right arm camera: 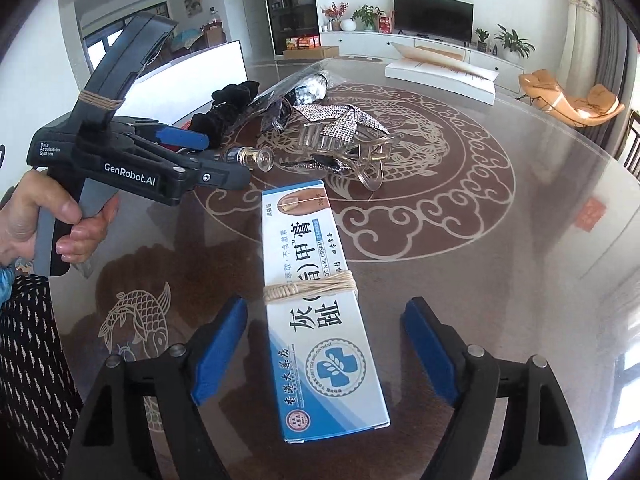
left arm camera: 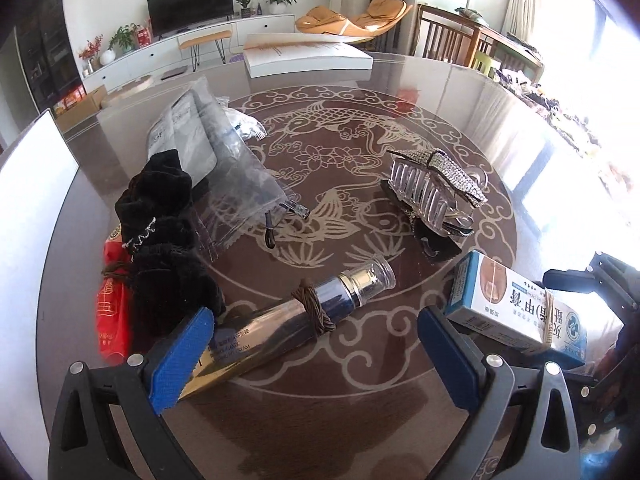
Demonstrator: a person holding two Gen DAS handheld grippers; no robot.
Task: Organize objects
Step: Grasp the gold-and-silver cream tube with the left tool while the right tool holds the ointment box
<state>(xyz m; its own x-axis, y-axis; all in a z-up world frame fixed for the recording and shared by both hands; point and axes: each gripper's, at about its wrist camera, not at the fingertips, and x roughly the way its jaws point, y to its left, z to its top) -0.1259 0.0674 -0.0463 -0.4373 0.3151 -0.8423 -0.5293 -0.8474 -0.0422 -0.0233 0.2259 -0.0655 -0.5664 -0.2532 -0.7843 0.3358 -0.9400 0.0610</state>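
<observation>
A blue-and-white nail cream box (right arm camera: 320, 304) with twine round it lies flat on the round glass table (right arm camera: 500, 280). My right gripper (right arm camera: 324, 344) is open, its blue pads either side of the box. My left gripper (left arm camera: 316, 340) is open over a gold cream tube (left arm camera: 280, 324) with a clear cap and brown cord; the left pad (left arm camera: 180, 356) overlaps the tube's end. The box also shows at right in the left wrist view (left arm camera: 516, 308). A rhinestone bow hair claw (left arm camera: 436, 184) lies mid-table. A black velvet scrunchie (left arm camera: 160, 224) and a red packet (left arm camera: 112, 312) lie left.
Clear plastic bags (left arm camera: 212, 148) lie behind the scrunchie. A white flat box (left arm camera: 308, 56) sits at the table's far edge and a white board (left arm camera: 36, 184) at the left edge. The left gripper's body (right arm camera: 132, 164) shows in the right wrist view, held by a hand.
</observation>
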